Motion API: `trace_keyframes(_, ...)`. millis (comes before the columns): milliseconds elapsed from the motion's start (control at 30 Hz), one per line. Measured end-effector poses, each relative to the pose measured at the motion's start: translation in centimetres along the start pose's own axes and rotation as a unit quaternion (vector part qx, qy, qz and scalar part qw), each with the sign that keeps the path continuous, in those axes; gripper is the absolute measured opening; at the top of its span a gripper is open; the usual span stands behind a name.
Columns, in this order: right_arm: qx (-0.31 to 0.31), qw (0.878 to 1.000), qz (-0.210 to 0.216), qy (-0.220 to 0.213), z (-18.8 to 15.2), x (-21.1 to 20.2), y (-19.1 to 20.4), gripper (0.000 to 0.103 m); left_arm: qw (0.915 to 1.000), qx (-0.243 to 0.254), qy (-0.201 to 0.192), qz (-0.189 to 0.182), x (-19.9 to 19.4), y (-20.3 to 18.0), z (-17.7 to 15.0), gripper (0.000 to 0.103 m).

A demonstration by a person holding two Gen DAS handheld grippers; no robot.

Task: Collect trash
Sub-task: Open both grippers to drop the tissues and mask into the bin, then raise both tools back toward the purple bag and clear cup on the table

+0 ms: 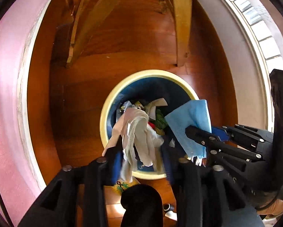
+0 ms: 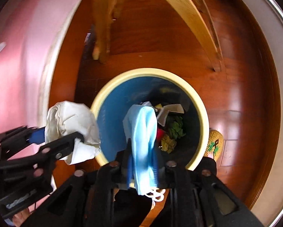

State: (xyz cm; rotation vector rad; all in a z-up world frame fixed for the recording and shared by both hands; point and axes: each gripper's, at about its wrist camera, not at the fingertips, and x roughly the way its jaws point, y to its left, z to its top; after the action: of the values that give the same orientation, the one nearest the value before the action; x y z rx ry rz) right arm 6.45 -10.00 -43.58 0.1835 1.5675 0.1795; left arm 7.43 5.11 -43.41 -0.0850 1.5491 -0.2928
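Note:
A round bin [image 1: 105,111] with a cream rim and blue inside stands on the wooden floor, holding several pieces of trash; it also shows in the right wrist view [image 2: 103,98]. My left gripper [image 1: 141,151] is shut on a crumpled white tissue [image 1: 137,132] and holds it over the bin's near rim. From the right wrist view the tissue [image 2: 71,121] sits beside the bin's left rim. My right gripper [image 2: 143,151] is shut on a blue face mask [image 2: 143,132] above the bin opening. The mask [image 1: 190,121] also shows in the left wrist view.
Wooden chair legs [image 1: 181,28] stand just beyond the bin. A pink wall with white skirting [image 1: 22,94] runs on the left. A white door frame [image 1: 241,60] lies on the right. A yellow patterned slipper [image 2: 215,143] lies by the bin's right side.

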Motion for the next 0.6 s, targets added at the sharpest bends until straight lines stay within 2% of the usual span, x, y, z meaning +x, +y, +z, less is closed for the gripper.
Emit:
trace_keyframes(33, 0.007, 1.000, 0.001, 0.001, 0.2, 0.1, -0.3, 0.035, 1.0000, -0.005, -0.001, 0.002, 0.1, 0.1, 0.1, 0.058)
trace_keyframes(67, 0.014, 1.000, 0.002, -0.001, 0.1, 0.1, -0.7, 0.045, 0.9999, -0.009, -0.002, 0.005, 0.2, 0.1, 0.3, 0.072)
trace_keyframes(100, 0.021, 1.000, 0.003, -0.005, 0.3, 0.2, -0.9, 0.048, 0.9999, -0.013, -0.004, 0.007, 0.2, 0.2, 0.5, 0.079)
trace_keyframes(367, 0.043, 0.999, 0.001, -0.029, 0.3, -1.3, -2.0, 0.049, 0.9991, -0.015, -0.018, 0.036, -1.4, 0.3, 1.0, 0.080)
trace_keyframes(600, 0.032, 0.998, 0.012, -0.056, 0.0, -6.2, -0.9, 0.049, 0.9958, -0.022, -0.071, 0.053, -7.0, -0.8, 0.9, 0.080)
